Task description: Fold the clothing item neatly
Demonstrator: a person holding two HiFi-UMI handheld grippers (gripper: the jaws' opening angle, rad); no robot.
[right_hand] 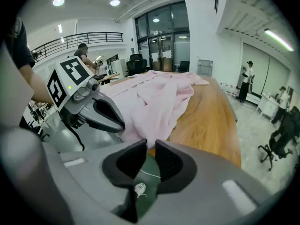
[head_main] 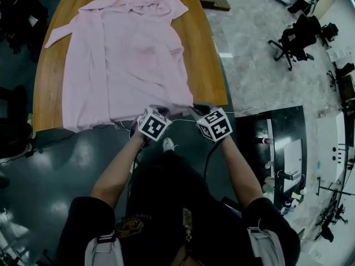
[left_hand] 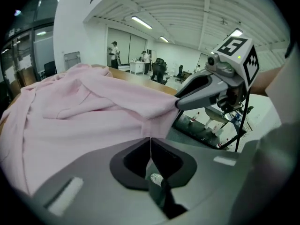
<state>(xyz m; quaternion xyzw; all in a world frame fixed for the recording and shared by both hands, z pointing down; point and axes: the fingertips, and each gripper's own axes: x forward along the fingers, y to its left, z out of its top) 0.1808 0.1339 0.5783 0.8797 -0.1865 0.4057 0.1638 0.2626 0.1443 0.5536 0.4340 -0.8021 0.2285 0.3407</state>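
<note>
Standing at the near edge of the wooden table (head_main: 47, 93), a person holds both tongs side by side at the hem of a pink long-sleeved garment (head_main: 127, 60). The garment lies spread over the tabletop, with its collar at the far end, its sleeves angled out to either side and its hem along the near edge. The left gripper (left_hand: 150, 139) has its jaws pressed together on a pinch of hem fabric. The right gripper (right_hand: 148, 145), just beside it, has its jaws nearly together, clamped on a small fold of the same hem. Black office chairs (head_main: 297, 40) stand well off on the pale floor.
</note>
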